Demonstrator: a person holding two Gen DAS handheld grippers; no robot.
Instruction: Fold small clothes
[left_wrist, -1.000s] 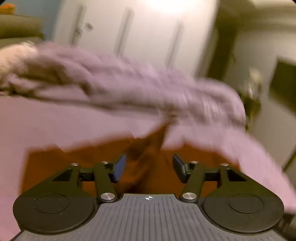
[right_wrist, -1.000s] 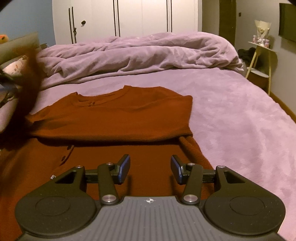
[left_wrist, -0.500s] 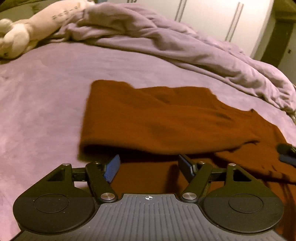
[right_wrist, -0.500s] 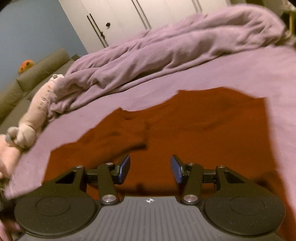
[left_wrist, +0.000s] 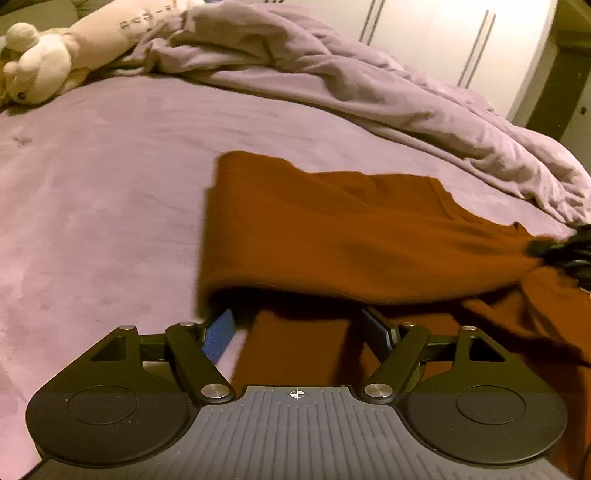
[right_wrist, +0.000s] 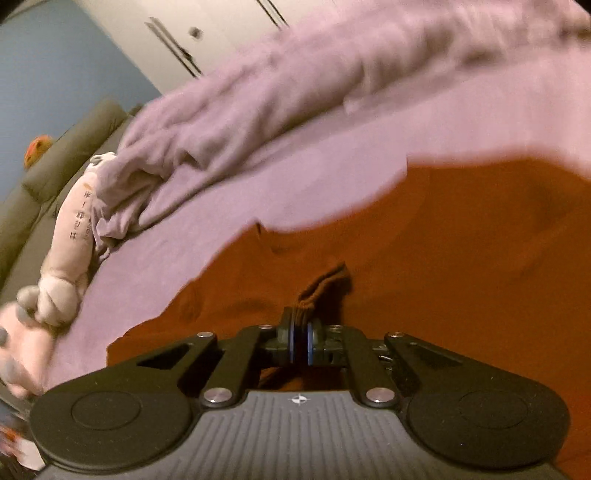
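Observation:
A rust-orange garment (left_wrist: 332, 229) lies partly folded on the purple bed, its upper layer doubled over the lower one. My left gripper (left_wrist: 301, 326) is open, low over the near left edge of the garment, its fingers at the mouth of the fold. My right gripper (right_wrist: 301, 332) is shut on a ribbed edge of the same garment (right_wrist: 461, 266), which bunches up just ahead of its fingers. In the left wrist view the right gripper (left_wrist: 565, 253) shows as a dark blur at the garment's right end.
A crumpled purple duvet (left_wrist: 369, 85) lies across the far side of the bed (left_wrist: 92, 177). A pale plush toy (left_wrist: 55, 55) lies at the far left; it also shows in the right wrist view (right_wrist: 70, 240). White wardrobe doors (left_wrist: 461, 44) stand behind.
My right gripper has closed on the garment's ribbed edge and tilted. My left gripper has let go of the cloth, dropped low and moved in toward the fold's near left edge.

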